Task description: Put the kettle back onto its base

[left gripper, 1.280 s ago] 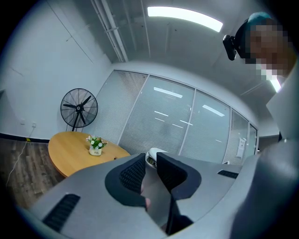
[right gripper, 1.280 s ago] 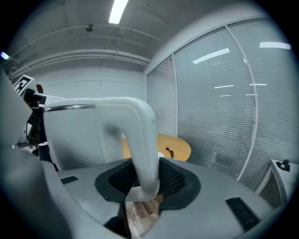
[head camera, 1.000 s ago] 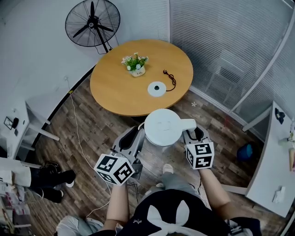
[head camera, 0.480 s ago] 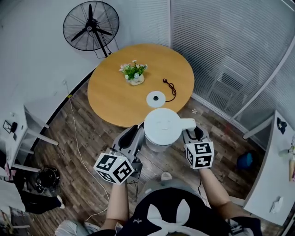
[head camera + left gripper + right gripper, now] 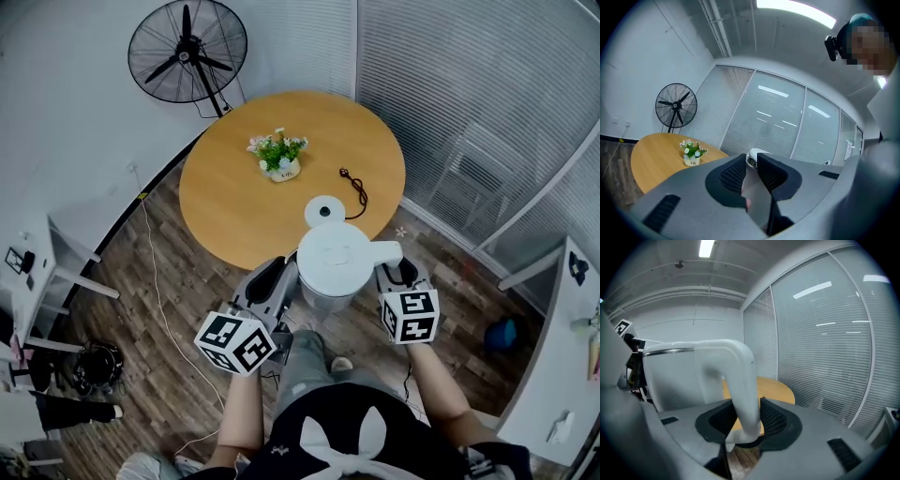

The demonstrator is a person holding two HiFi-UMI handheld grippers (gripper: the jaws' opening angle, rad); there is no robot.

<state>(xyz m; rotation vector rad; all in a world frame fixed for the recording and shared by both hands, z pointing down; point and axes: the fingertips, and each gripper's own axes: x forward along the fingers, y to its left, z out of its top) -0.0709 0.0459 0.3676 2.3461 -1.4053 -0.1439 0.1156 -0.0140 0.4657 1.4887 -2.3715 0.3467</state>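
A white kettle (image 5: 337,263) hangs in the air just short of the near edge of the round wooden table (image 5: 234,197). Its round white base (image 5: 324,210) lies on the table just ahead, a dark cord (image 5: 356,187) trailing from it. My left gripper (image 5: 284,281) is at the kettle's left side; in the left gripper view a pale part of the kettle (image 5: 757,201) fills the gap of the left gripper (image 5: 751,176). On the other side my right gripper (image 5: 394,276) is shut on the curved white handle (image 5: 740,380), seen between the pads of the right gripper (image 5: 743,420).
A small flower pot (image 5: 280,156) stands mid-table. A standing fan (image 5: 187,47) is behind the table by the wall. Glass partitions with blinds (image 5: 487,103) run along the right. A white desk (image 5: 553,375) is at the right, a cable (image 5: 155,272) on the floor at left.
The kettle and both grippers have come closer to the table; the base now lies just ahead of the kettle. Both grips look unchanged.
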